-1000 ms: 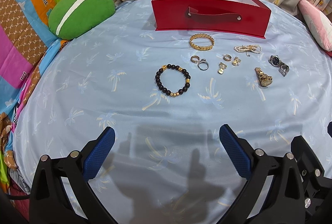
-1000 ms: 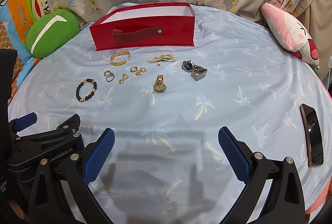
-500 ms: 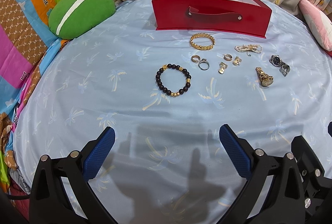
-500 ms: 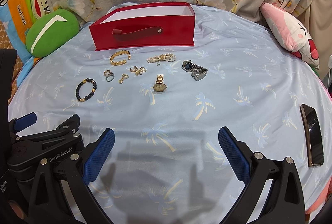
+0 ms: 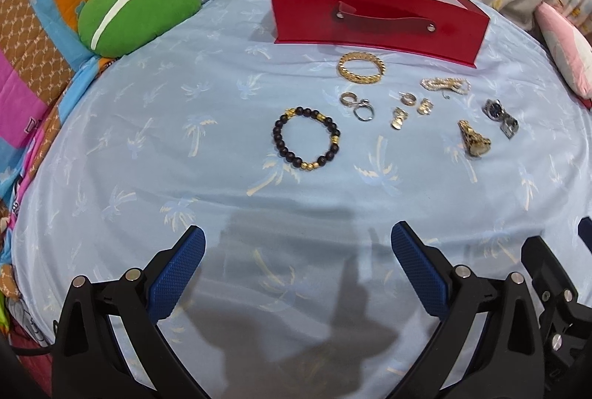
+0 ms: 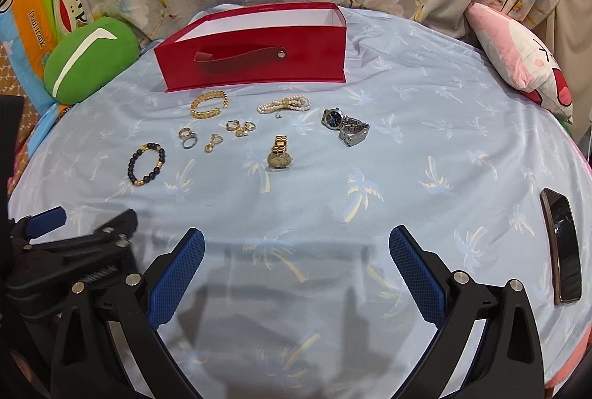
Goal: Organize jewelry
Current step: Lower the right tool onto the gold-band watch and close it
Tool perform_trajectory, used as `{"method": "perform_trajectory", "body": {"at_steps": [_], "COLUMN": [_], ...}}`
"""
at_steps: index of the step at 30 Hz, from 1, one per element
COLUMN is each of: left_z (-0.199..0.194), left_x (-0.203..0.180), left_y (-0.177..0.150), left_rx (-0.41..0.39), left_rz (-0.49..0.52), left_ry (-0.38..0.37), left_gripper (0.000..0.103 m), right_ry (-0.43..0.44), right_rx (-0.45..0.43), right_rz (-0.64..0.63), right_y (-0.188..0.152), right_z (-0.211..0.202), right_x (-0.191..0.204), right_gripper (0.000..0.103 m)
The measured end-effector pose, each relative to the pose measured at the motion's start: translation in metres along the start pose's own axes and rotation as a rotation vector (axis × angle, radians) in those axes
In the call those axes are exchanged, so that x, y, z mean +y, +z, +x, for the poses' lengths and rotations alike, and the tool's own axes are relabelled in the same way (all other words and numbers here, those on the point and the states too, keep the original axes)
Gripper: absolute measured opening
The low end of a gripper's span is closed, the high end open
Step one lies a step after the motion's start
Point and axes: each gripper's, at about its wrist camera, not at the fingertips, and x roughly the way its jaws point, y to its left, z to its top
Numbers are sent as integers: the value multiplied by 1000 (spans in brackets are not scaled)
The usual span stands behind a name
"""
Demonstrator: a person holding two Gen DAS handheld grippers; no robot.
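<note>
A red box (image 5: 377, 18) (image 6: 251, 58) stands open at the far side of the light blue sheet. In front of it lie a gold bracelet (image 5: 361, 67) (image 6: 208, 104), a black bead bracelet (image 5: 306, 142) (image 6: 147, 164), a pearl strand (image 5: 446, 84) (image 6: 284, 104), several rings and earrings (image 5: 357, 105) (image 6: 188, 137), a gold watch (image 5: 473, 142) (image 6: 279, 151) and a silver watch (image 5: 501, 118) (image 6: 345, 126). My left gripper (image 5: 298, 258) and right gripper (image 6: 296, 260) are open and empty, near the front, well short of the jewelry.
A green cushion (image 5: 133, 7) (image 6: 88, 60) lies at the far left and a pink cushion (image 6: 518, 60) at the far right. A phone (image 6: 562, 243) lies on the sheet at the right. The left gripper's body (image 6: 66, 247) shows at the right view's lower left.
The left gripper has shifted slightly forward; it looks blurred in the right wrist view. The jewelry and box have not moved.
</note>
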Motion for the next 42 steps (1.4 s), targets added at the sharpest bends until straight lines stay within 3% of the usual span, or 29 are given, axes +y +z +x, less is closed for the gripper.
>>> {"method": "perform_trajectory", "body": {"at_steps": [10,14,22,30,35,42], "left_z": [22,29,37,45,48,53], "left_x": [37,45,45,42,39,33], "left_y": [18,22,25,30,31,32], "left_rx": [22,26,31,39,43,49], "left_rz": [-92,-108,-103,-102,-99,-89], "left_ry": [36,32,18,1,-5,-16], "left_gripper": [98,98,98,98,98,98], "right_ry": [47,87,105,123,145,159], "right_rx": [2,18,35,53,55,46], "right_rz": [-20,-3,45,72,79,93], "right_y": [17,28,41,47,50,50], "right_z": [32,52,80,97,101,102], "right_x": [2,5,1,2,4,2], "right_gripper": [98,81,67,46,25,22]}}
